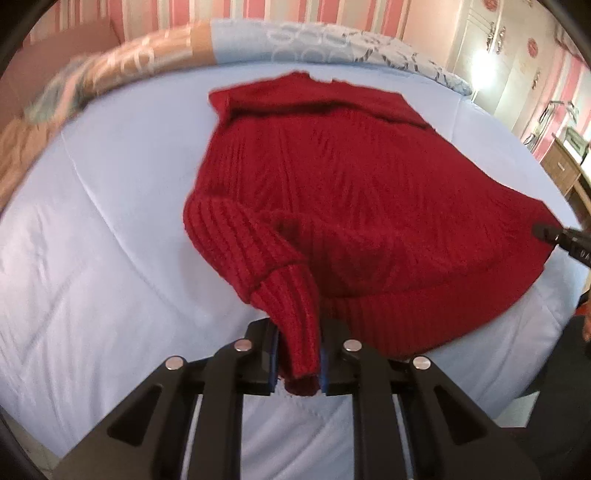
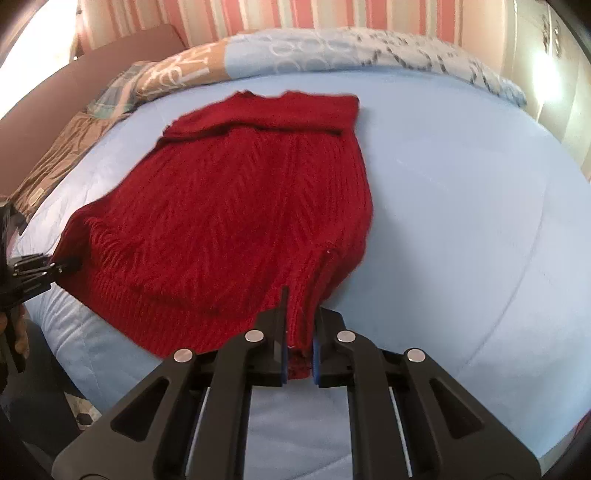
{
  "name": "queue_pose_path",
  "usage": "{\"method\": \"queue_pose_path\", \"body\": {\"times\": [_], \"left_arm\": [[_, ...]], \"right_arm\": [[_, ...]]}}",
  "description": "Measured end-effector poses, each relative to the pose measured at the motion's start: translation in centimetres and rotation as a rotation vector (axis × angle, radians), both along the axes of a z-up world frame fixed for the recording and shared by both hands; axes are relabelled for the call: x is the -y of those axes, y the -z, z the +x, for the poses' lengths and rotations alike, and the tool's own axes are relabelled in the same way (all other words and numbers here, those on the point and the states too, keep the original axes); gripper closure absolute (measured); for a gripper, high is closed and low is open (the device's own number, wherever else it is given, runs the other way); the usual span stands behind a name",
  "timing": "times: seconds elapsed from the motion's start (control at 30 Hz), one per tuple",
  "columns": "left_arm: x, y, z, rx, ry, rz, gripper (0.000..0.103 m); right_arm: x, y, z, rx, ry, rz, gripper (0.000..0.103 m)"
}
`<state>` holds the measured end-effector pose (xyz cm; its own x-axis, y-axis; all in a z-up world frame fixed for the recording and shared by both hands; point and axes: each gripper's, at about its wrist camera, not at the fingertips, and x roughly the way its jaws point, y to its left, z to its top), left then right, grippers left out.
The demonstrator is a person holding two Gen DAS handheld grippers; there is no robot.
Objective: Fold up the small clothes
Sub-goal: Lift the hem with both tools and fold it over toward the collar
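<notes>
Sweater [image 1: 351, 192] lies on pale blue quilt [image 1: 92, 258] before pink-striped wall [image 1: 258, 14].

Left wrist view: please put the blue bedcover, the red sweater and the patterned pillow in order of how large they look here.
1. blue bedcover, covering most of the picture
2. red sweater
3. patterned pillow, smallest as seen, but it lies farthest from the camera and is partly cut off, so its true size is unsure.

Blue bedspread [image 1: 110, 229], perhaps wooden dresser [image 1: 561, 166]
</notes>
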<state>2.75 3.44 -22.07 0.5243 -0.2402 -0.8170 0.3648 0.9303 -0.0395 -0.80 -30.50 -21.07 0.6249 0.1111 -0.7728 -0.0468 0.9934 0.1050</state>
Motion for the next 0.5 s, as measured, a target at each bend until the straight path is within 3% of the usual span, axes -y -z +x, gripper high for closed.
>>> {"method": "queue_pose_path", "body": {"times": [0.33, 0.5], "left_arm": [[1.3, -3.2, 5.7, 0.159, -0.028, 0.000, 0.087], [0.0, -5.8, 10.0, 0.228, -0.095, -0.074, 0.087]], "right_arm": [[0.1, -3.7, 6.1, 0.138, -0.029, -0.014, 0.094], [1.5, -6.1, 9.7, 0.224, 0.000, -0.017, 0.094]]}}
